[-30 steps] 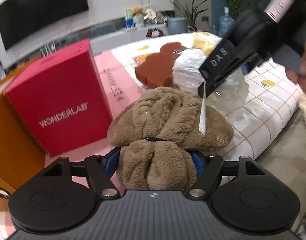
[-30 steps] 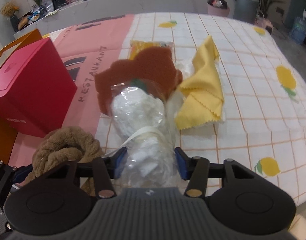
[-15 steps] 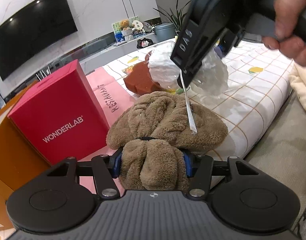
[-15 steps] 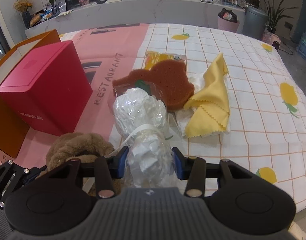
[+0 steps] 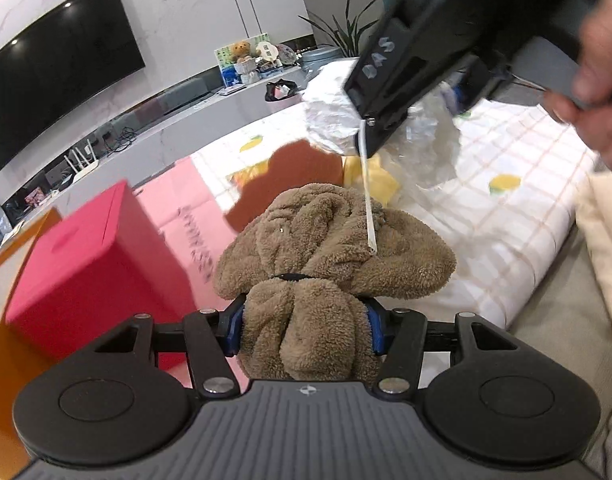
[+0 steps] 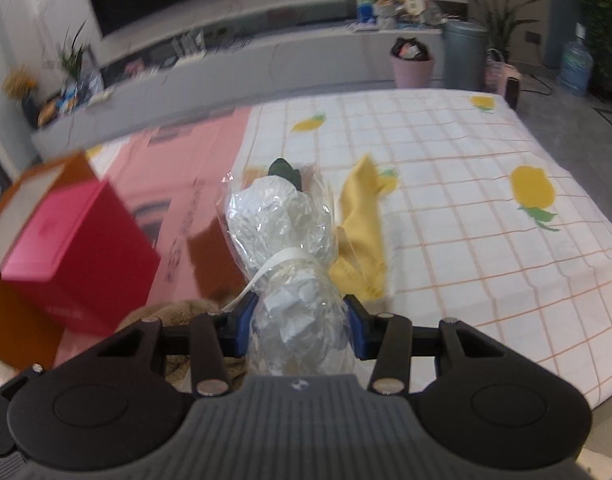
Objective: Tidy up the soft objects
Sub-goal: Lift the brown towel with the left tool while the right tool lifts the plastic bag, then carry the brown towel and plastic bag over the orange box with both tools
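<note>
My left gripper (image 5: 304, 326) is shut on a brown fleece bundle (image 5: 330, 236) and holds it above the table. My right gripper (image 6: 298, 326) is shut on a clear plastic bag of white stuffing (image 6: 282, 220), tied with a white ribbon. In the left wrist view the right gripper and its bag (image 5: 334, 124) hang above and beyond the fleece, with the ribbon (image 5: 368, 208) dangling onto it. A brown sponge (image 5: 290, 164) and a yellow cloth (image 6: 364, 216) lie on the tablecloth (image 6: 446, 168).
A red box (image 5: 90, 256) stands at the left beside an orange box (image 6: 46, 172). The table's front edge (image 5: 518, 280) drops to the floor at the right. A TV, plants and a bin are far behind.
Both grippers have lifted their loads higher above the table. The right gripper and its bag rose up and away in the left view. The boxes look farther below.
</note>
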Available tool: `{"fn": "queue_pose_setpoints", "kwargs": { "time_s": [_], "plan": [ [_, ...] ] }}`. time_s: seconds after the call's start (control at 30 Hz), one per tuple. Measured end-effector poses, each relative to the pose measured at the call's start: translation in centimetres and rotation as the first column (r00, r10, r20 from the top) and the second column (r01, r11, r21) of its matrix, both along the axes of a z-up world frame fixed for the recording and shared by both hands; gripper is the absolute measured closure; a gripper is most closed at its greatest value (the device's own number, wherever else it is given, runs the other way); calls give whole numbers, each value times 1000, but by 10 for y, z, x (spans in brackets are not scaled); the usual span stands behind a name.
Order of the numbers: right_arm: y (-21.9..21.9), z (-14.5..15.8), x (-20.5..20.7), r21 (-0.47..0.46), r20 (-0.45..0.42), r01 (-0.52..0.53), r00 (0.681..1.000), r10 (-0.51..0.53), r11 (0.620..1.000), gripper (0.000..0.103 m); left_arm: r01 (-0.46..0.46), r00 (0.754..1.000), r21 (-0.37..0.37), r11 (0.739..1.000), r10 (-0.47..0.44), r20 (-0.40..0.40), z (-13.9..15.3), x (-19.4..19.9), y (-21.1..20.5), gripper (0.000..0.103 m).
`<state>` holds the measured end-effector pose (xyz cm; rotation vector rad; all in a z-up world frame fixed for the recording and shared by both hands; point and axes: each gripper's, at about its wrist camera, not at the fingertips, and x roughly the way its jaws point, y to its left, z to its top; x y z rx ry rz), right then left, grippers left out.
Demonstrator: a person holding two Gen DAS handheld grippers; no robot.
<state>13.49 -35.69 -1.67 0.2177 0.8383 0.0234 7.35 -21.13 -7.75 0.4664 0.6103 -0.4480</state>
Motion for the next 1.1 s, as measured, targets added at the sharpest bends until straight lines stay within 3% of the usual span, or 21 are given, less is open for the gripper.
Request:
{"fn": "queue_pose_setpoints", "kwargs": {
  "time_s": [0.1,0.27,0.43,0.57,0.63,0.7,0.8,0.93,1.1],
  "plan": [
    [-24,1,0,65,13,84,996,-85,994,57,16,1000,-5,1000,-16,-26,9,21,-11,40],
    [-57,-16,5,145,-42,235,972,-231,961,57,12,998,-23,1000,-13,-60,25,66,-27,40],
    [-67,-10,11,272,9,264,961,-277,925,58,-64,996,-27,998,62,-65,47,125,-35,40],
    [-67,2,36,281,41,265,957,-287,922,58,-136,990,-7,991,136,-32,63,156,-31,40],
    [-68,2,47,274,40,329,935,-352,904,58,-170,984,-22,985,168,-50,73,170,-21,40],
    [-67,1,53,279,45,426,889,-455,861,58,-201,979,-69,977,198,-39,83,178,-1,40],
    [-56,1,69,259,58,464,868,-493,847,58,-253,967,-95,963,252,-24,95,186,32,40],
    [-24,4,98,212,27,421,899,-436,882,58,-347,938,-117,931,346,-28,109,201,83,40],
    [39,19,119,209,57,314,942,-332,926,58,-455,890,-130,881,453,-42,114,203,158,40]
  ]
}}
